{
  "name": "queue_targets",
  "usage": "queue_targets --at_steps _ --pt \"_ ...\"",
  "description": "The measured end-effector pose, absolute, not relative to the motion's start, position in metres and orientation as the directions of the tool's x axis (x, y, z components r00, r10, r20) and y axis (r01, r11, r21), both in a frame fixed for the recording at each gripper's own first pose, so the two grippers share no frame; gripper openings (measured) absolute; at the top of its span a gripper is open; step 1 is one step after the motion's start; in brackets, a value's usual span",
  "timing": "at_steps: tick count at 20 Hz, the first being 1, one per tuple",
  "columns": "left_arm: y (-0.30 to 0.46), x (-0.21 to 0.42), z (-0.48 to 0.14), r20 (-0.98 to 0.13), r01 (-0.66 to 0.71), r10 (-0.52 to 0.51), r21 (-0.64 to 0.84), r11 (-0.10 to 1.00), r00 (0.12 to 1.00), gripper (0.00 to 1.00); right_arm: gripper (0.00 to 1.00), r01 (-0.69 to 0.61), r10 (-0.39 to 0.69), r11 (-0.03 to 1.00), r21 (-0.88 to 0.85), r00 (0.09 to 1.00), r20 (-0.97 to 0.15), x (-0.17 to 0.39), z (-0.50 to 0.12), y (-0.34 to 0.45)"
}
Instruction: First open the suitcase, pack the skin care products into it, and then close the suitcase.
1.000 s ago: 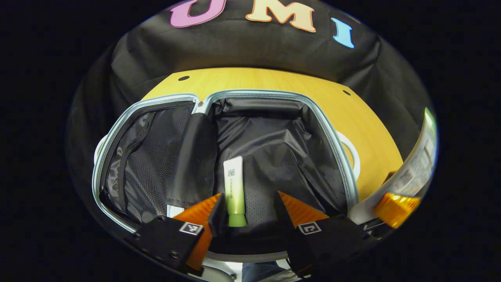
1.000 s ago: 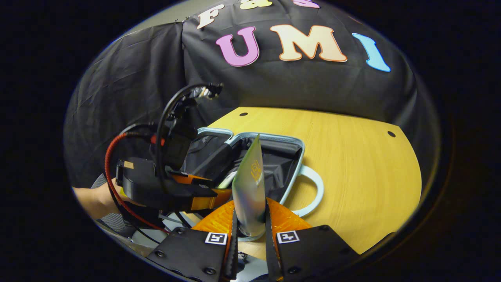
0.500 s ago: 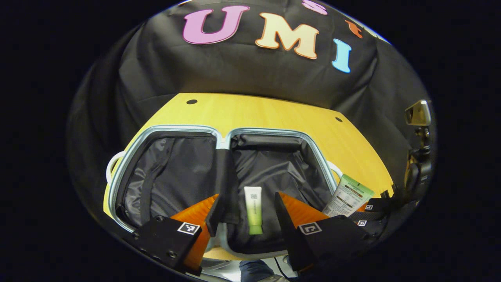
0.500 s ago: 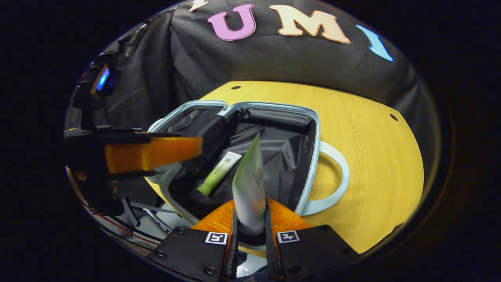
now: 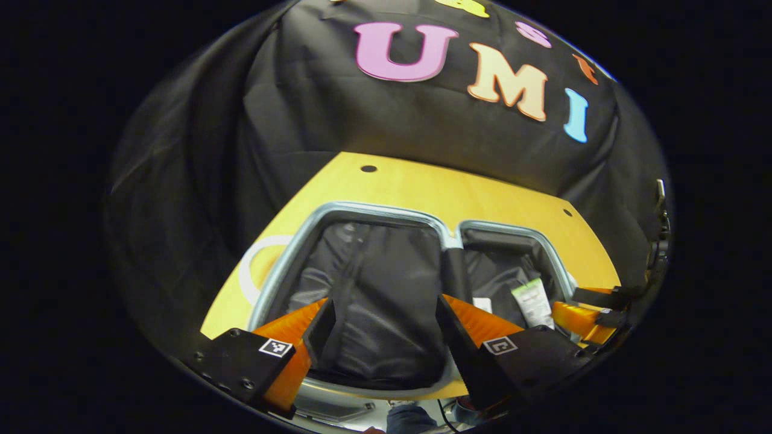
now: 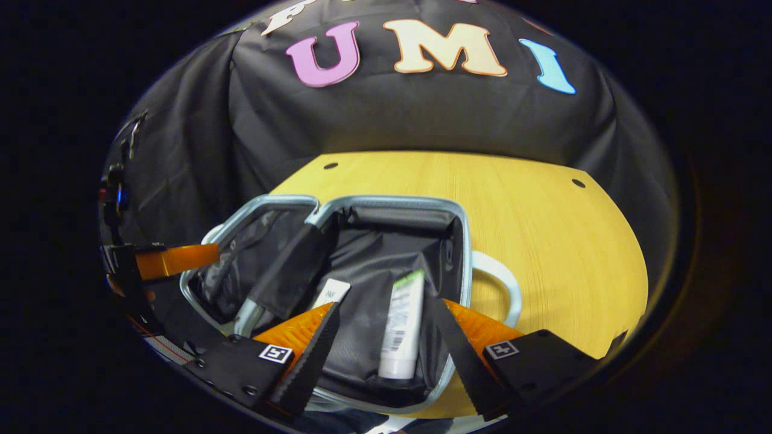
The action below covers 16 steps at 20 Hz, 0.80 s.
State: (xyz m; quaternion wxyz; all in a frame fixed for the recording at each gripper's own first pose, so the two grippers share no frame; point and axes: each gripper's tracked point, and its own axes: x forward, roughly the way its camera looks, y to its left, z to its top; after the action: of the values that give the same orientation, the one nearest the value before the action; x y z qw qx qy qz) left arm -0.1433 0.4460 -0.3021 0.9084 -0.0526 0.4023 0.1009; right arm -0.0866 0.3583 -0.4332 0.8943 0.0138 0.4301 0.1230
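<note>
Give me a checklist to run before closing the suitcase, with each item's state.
1. Suitcase lies open on the table: ok.
2. White tube inside the right half: ok.
3. Second tube inside, partly under the centre flap: ok.
4. Right gripper open and free of the white tube: ok.
5. Left gripper open and holding nothing: ok.
6. Rim free for closing: not ok, both grippers hover over the open halves.
</note>
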Motion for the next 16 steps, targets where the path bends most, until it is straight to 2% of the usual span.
queue_targets --at_steps 1,5,6,7,8,10,11,12,13,14,15,16 --pt "0.465 -0.141 -0.297 -0.725 -0.252 0.177 0.005 0.968 0.666 0.98 0.97 -0.197 0.228 0.971 0.132 0.623 -0.748 -0.082 -0.423 0.356" --pt "0.535 -0.131 -0.298 -0.706 -0.329 0.279 0.069 0.942 0.651 0.95 0.98 -0.171 0.201 0.979 0.111 0.709 -0.676 -0.066 -0.388 0.346" --pt "0.552 -0.131 -0.299 -0.704 -0.353 0.305 0.083 0.932 0.641 0.96 0.93 -0.172 0.196 0.98 0.102 0.722 -0.663 -0.063 -0.381 0.343" --pt "0.567 -0.13 -0.301 -0.703 -0.372 0.322 0.087 0.924 0.635 0.95 0.93 -0.171 0.186 0.981 0.087 0.731 -0.656 -0.062 -0.377 0.338" --pt "0.581 -0.129 -0.304 -0.703 -0.397 0.345 0.097 0.913 0.622 0.96 0.98 -0.165 0.171 0.984 0.071 0.74 -0.651 -0.06 -0.374 0.332" --pt "0.604 -0.129 -0.319 -0.715 -0.436 0.383 0.122 0.892 0.584 0.96 0.98 -0.146 0.154 0.987 0.066 0.747 -0.646 -0.059 -0.367 0.325" --pt "0.612 -0.129 -0.326 -0.727 -0.444 0.387 0.125 0.887 0.568 0.96 0.98 -0.136 0.148 0.988 0.069 0.749 -0.646 -0.058 -0.366 0.323" --pt "0.616 -0.125 -0.336 -0.739 -0.447 0.389 0.133 0.884 0.55 0.95 0.93 -0.126 0.14 0.99 0.067 0.751 -0.645 -0.057 -0.365 0.32" --pt "0.62 -0.125 -0.347 -0.757 -0.45 0.393 0.147 0.881 0.523 0.95 0.98 -0.119 0.131 0.991 0.062 0.752 -0.646 -0.057 -0.364 0.316" --pt "0.626 -0.125 -0.362 -0.773 -0.455 0.399 0.162 0.876 0.494 0.95 0.98 -0.115 0.128 0.991 0.063 0.752 -0.647 -0.057 -0.362 0.314" --pt "0.628 -0.121 -0.375 -0.792 -0.457 0.39 0.16 0.875 0.47 0.94 0.93 -0.107 0.12 0.992 0.059 0.755 -0.645 -0.056 -0.36 0.309" --pt "0.634 -0.123 -0.385 -0.814 -0.461 0.374 0.15 0.874 0.444 0.89 0.98 -0.096 0.107 0.994 0.051 0.762 -0.639 -0.055 -0.357 0.303"
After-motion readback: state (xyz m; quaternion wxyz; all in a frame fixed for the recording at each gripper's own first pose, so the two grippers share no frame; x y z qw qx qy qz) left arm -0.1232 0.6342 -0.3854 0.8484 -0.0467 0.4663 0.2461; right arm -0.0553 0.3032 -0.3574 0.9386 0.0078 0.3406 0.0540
